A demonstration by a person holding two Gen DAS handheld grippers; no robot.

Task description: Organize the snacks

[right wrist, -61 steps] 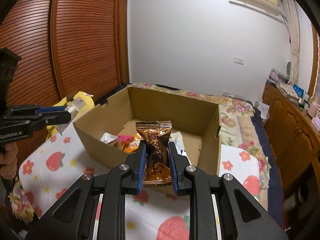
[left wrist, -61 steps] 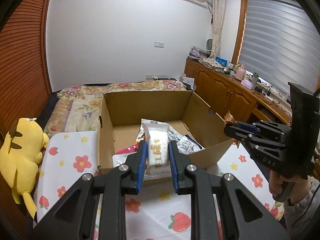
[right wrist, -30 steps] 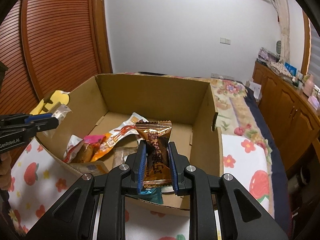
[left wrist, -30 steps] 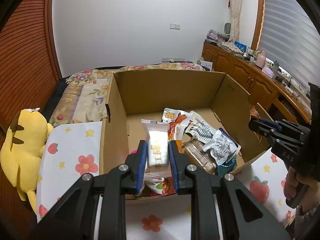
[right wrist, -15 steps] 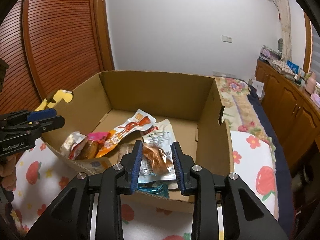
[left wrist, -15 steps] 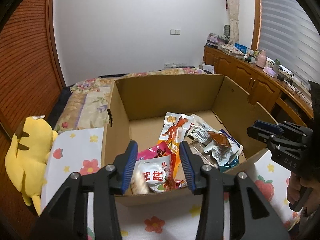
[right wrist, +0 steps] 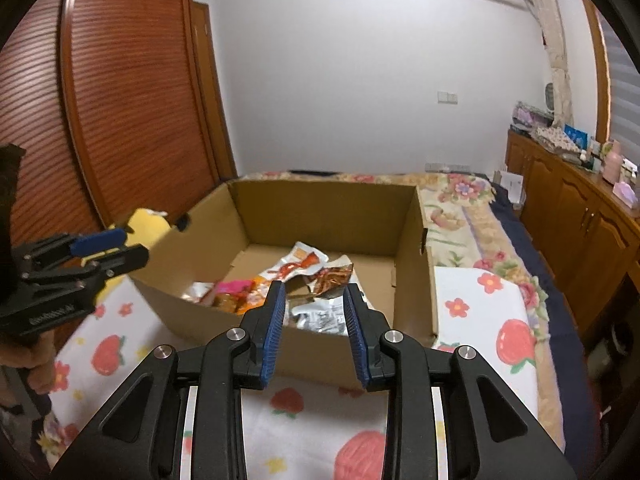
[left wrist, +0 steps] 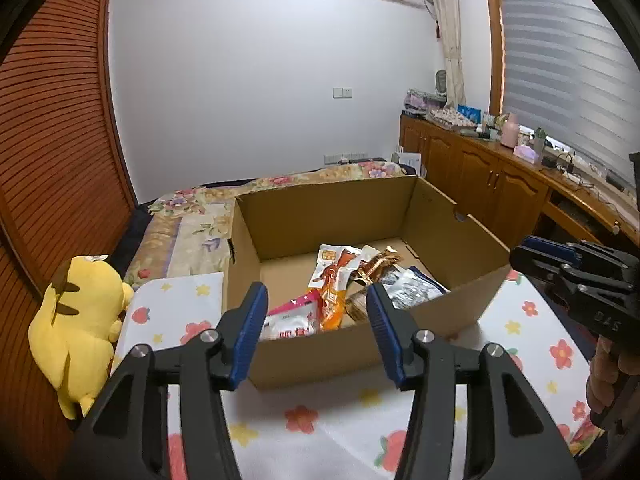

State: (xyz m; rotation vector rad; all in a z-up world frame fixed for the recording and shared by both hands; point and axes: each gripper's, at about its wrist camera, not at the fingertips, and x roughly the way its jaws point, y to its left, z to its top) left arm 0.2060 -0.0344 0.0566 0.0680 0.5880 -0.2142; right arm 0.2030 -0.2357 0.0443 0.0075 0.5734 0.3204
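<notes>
Bedroom, fruit-print cloth (left wrist: 344, 420): cardboard box (left wrist: 448, 240) holding the snack packets.

Left gripper (left wrist: 316, 330) and right gripper (right wrist: 314, 332) both hang spread wide and empty before the box's near wall. Inside lie an orange pouch (left wrist: 334, 276), a brown foil packet (right wrist: 330, 276) and a silver bag (left wrist: 408, 284), overlapping. They look light, crinkly and slippery; pinch a flat sealed edge rather than the puffed middle.

My left gripper (left wrist: 316, 328) and right gripper (right wrist: 314, 328): black plastic linkage arms, silver pivot screws, ribbed blue pads (left wrist: 250, 326). White lettering on side bodies. Bare hand (right wrist: 36, 364) skin visible.
</notes>
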